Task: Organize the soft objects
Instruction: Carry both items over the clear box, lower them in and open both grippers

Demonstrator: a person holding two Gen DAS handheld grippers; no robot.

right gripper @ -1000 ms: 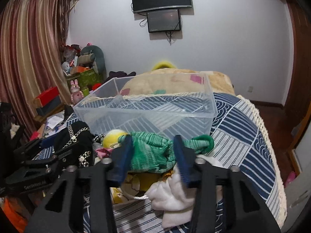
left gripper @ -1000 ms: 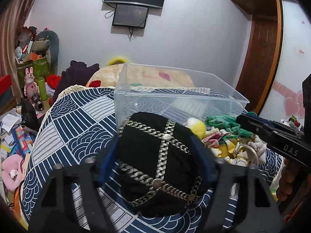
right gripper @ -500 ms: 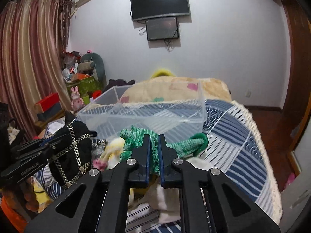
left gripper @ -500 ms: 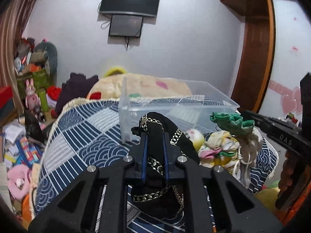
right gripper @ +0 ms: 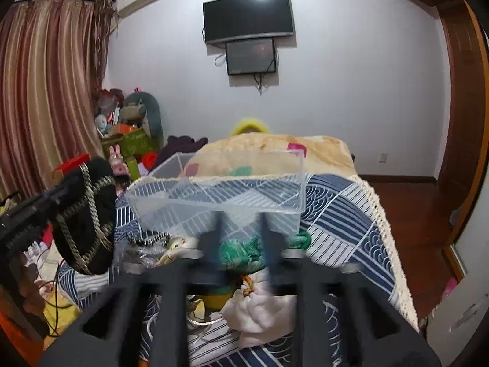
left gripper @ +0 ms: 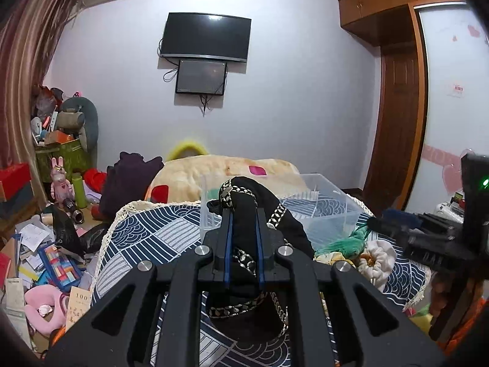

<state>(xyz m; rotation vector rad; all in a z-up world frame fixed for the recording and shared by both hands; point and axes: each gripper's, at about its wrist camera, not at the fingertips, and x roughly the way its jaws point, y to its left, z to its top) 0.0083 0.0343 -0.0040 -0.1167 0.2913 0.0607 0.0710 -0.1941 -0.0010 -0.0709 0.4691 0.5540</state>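
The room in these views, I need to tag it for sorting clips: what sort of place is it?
Most likely a lived-in bedroom: a bed under a blue patterned cover, a wall-mounted TV, a wooden wardrobe, and curtains.

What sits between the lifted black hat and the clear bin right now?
Nothing: in the right wrist view only bare quilt shows between the black hat and the clear bin.

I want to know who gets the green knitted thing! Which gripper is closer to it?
Right. The right gripper has its fingers either side of the green knit; the left gripper is off to its left, clamping the black hat.
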